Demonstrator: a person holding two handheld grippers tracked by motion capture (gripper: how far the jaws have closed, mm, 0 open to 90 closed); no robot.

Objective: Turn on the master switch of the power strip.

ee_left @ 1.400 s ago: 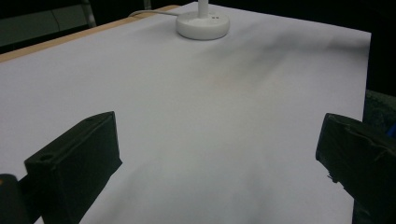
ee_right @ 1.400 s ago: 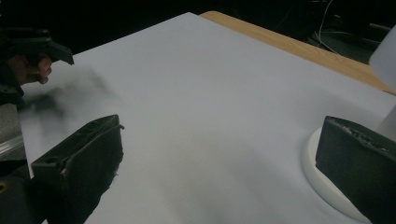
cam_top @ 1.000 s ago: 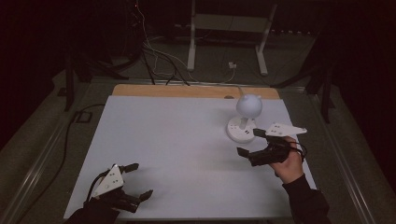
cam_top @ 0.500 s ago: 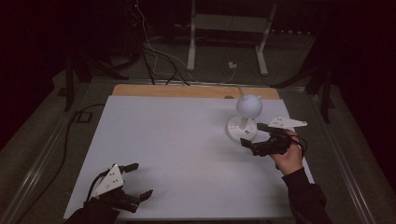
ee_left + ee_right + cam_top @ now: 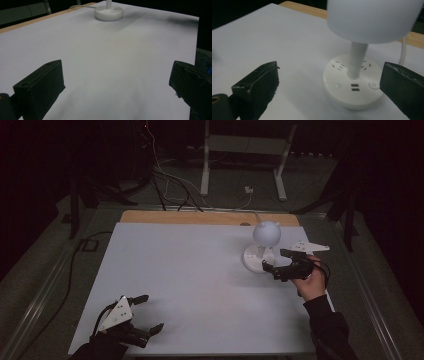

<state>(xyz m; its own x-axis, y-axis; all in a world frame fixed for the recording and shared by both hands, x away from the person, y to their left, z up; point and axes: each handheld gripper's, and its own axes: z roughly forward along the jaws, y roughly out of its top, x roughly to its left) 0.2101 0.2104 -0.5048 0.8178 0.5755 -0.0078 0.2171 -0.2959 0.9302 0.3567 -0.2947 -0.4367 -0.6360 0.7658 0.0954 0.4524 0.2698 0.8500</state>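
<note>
The right gripper [image 5: 280, 261] has its two black jaws spread wide with nothing between them, their tips just short of the small white desk lamp with a round flat base and globe-shaped shade [image 5: 264, 245], which stands toward the far right of the white table top [image 5: 190, 270]. In the right gripper view the jaws frame that lamp's base [image 5: 353, 85], and I can make out socket slots, two USB ports and a round button on its top face. The lamp stands upright, its long axis running straight up the slim white stem [image 5: 356, 60]; the shade [image 5: 372, 17] is cut off at the top of that view. A white cord [image 5: 403, 53] leaves behind the base and runs out of sight toward the wooden strip [image 5: 210, 217] at the table's far edge. The left gripper [image 5: 146, 314] rests at the near left corner, well apart from the lamp, jaws likewise spread and empty. The room around the table is too dark to read.
</note>
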